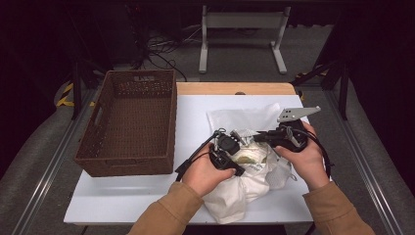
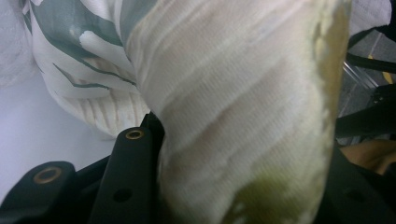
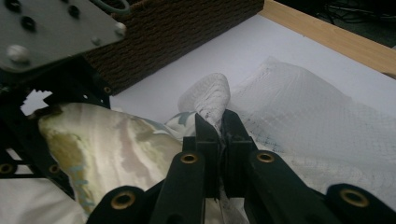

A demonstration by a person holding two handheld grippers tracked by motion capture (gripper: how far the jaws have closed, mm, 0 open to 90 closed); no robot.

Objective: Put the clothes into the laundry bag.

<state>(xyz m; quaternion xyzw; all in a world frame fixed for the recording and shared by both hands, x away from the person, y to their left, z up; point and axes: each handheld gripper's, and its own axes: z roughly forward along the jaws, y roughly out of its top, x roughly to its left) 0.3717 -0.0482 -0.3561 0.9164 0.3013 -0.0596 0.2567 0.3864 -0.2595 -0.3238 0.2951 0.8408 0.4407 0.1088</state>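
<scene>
Near the lower right of the high view, a pile of pale cloths lies on the white worktop, right of the wicker basket. The left gripper has its fingers clamped on a thick fold of printed cloth, which fills the gap between them in the left gripper view. The right gripper has its fingers together, pinching a small tuft of white mesh cloth.

The step in hand looks like pulling two cloths apart out of the pile, each hand holding one. The next move probably calls for drawing the hands apart, or lifting one piece clear, and carrying it left to the basket, which looks empty.

How many cloths make up the pile is hard to tell; their edges are buried in folds. In the high view the hands cover both sets of fingertips. The left gripper's far finger is dark and mostly cut off at the right edge of its own view.
</scene>
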